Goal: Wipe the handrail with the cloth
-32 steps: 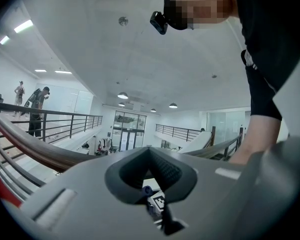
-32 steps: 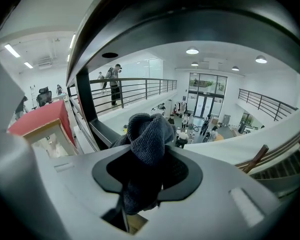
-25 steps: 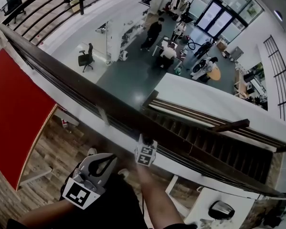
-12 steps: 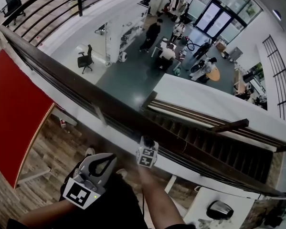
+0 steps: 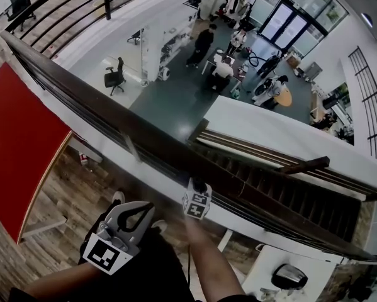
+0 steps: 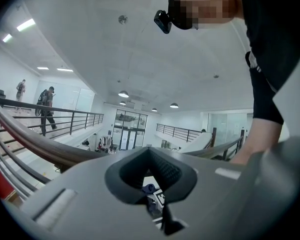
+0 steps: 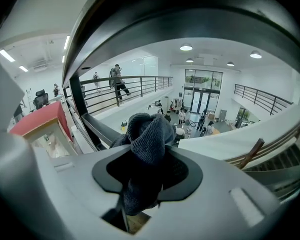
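The dark wooden handrail (image 5: 112, 121) runs diagonally from upper left to lower right in the head view. My right gripper (image 5: 197, 185) is shut on a dark grey knitted cloth (image 7: 147, 134) and reaches up to the rail's near side. In the right gripper view the rail (image 7: 190, 14) arches close over the cloth, which bulges out between the jaws of the right gripper (image 7: 147, 171). Whether cloth and rail touch is hidden. My left gripper (image 5: 138, 211) hangs low by the body, away from the rail. In its own view the left gripper (image 6: 151, 174) is shut with nothing in it.
Thin horizontal bars (image 5: 94, 128) run under the handrail. Beyond it is a drop to a lower floor with people (image 5: 201, 43), desks and a chair (image 5: 114, 77). A staircase (image 5: 282, 181) descends at right. A red panel (image 5: 18, 150) stands left, a white table (image 5: 276, 275) at lower right.
The right gripper with the cloth has shifted slightly to the right along the rail. The left gripper has stayed where it was.
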